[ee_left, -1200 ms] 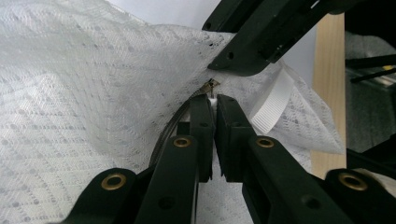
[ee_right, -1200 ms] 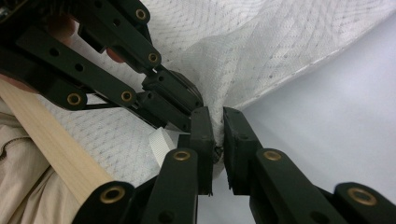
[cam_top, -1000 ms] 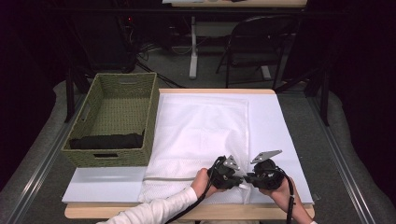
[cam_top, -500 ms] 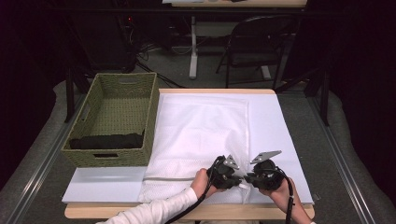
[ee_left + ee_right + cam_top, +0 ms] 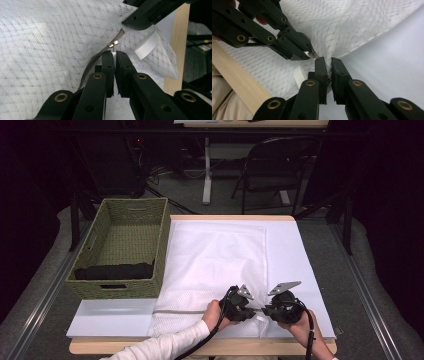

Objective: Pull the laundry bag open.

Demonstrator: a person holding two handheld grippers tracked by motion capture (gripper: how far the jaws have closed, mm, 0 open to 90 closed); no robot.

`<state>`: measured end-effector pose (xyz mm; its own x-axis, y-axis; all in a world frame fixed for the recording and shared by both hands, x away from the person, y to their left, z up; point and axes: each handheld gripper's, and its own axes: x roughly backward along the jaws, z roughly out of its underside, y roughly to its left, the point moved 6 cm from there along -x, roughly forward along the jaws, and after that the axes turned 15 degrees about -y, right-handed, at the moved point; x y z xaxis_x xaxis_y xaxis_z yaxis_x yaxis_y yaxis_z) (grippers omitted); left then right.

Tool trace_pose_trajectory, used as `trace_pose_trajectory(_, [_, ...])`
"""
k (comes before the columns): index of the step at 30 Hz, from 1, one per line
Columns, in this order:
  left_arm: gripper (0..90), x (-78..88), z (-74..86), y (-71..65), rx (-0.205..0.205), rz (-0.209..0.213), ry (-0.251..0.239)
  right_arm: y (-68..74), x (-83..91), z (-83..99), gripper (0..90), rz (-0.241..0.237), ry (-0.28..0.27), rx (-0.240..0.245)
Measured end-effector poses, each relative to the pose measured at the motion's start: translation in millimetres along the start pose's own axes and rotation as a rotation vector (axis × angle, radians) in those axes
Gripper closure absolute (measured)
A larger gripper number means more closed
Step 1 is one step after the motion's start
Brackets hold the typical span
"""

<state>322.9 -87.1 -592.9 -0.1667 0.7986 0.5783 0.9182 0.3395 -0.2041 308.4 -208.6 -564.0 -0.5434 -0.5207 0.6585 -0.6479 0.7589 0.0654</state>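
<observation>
**Both grippers pinched at the zipper end of a mesh laundry bag**

A white mesh laundry bag [image 5: 215, 265] lay flat on the white table cover [image 5: 295, 260], beside a green woven basket [image 5: 125, 245] that held a dark folded cloth [image 5: 114, 270]. At the bag's near edge, close to the wooden table edge [image 5: 176, 50], the two grippers met nose to nose.

The left gripper [image 5: 114, 53] had its jaws drawn almost together on a small white tab, most likely the zipper's pull, just below the brass-coloured slider [image 5: 113, 44] at the end of the grey zipper [image 5: 96, 58]. The right gripper [image 5: 329, 60] was likewise nearly closed, clamping a fold of the mesh beside the slider and bracing the corner of the bag. A white woven strap loop [image 5: 147, 45] hung from that corner, untouched.

The step in hand looked like the start of unzipping, or the last of zipping shut; which one could not be told from the zipper's state at this angle. The next move would call for the right gripper to anchor the fabric while the left drew the slider steadily along the zipper line, without letting the small tab slip.

No brand, label or readable writing showed on the bag, strap or basket.
</observation>
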Motion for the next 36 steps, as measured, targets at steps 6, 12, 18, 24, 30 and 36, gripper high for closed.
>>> trace_pose_trajectory(6, [86.6,0.7,1.2,-0.9,0.01,0.003,-0.021,1.0,-0.1,-0.1,84.8,0.0,0.001,0.035])
trace_pose_trajectory(12, [86.6,5.6,3.9,-1.0,0.013,-0.005,-0.009,2.6,1.4,1.6,84.8,0.017,0.016,0.04])
trace_pose_trajectory(18, [86.6,9.5,4.9,-1.3,0.012,-0.005,-0.013,1.0,1.5,2.5,84.8,0.018,0.016,0.046])
trace_pose_trajectory(24, [86.6,12.2,4.6,1.7,0.025,-0.01,-0.029,0.2,2.4,2.8,84.8,0.039,0.021,0.049])
trace_pose_trajectory(30, [86.7,14.2,7.3,1.6,0.028,-0.012,-0.028,0.4,0.0,3.3,84.8,0.045,0.031,0.04])
trace_pose_trajectory(36, [86.7,14.9,12.3,1.7,0.019,-0.023,-0.031,-1.7,3.2,4.3,84.9,0.064,0.032,0.054])
